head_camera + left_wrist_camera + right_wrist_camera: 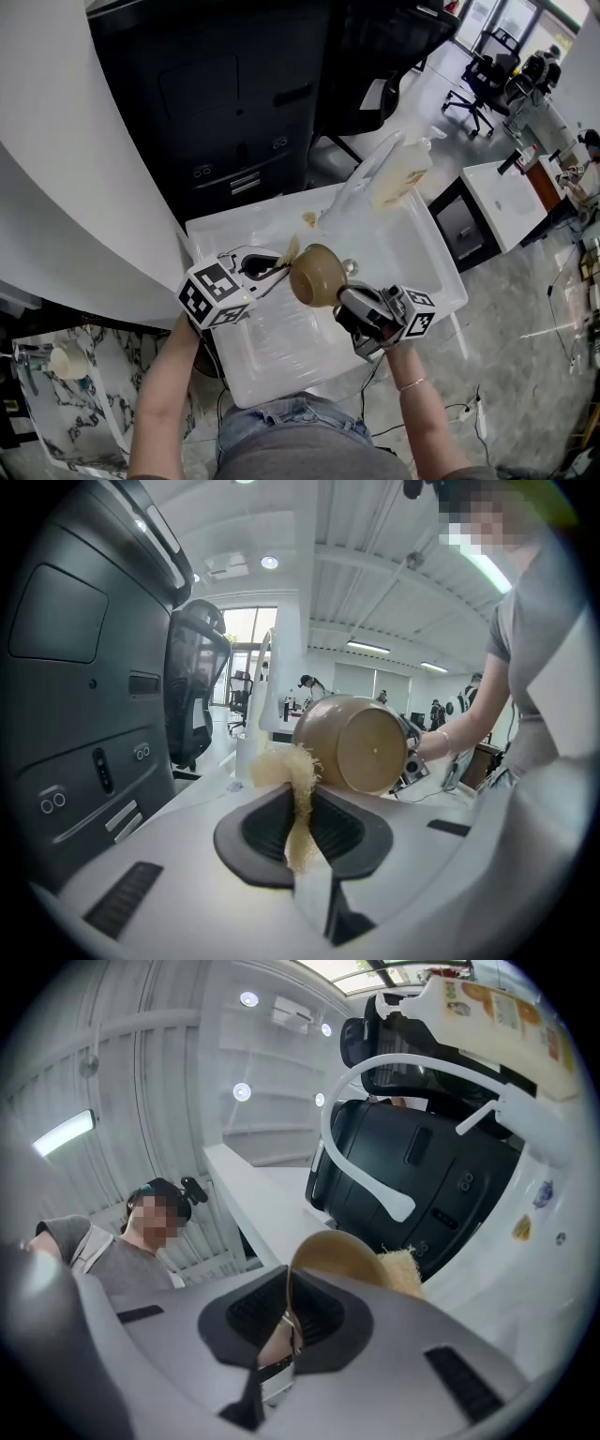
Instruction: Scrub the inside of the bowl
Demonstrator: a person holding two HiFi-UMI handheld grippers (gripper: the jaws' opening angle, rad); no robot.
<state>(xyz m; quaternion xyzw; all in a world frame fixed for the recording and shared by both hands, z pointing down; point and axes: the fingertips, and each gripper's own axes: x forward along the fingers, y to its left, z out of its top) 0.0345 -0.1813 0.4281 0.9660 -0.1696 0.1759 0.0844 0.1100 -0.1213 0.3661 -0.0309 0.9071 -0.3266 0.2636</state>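
A tan bowl hangs tipped on its side above the white sink basin. My right gripper is shut on the bowl's rim. In the left gripper view the bowl shows its round underside. My left gripper is shut on a pale fibrous scrubber, whose frayed end touches the bowl's left side. In the right gripper view the scrubber peeks from behind the bowl.
A soap bottle and a curved white faucet stand at the basin's far side. A black cabinet is behind it. Office chairs and a white table lie to the right.
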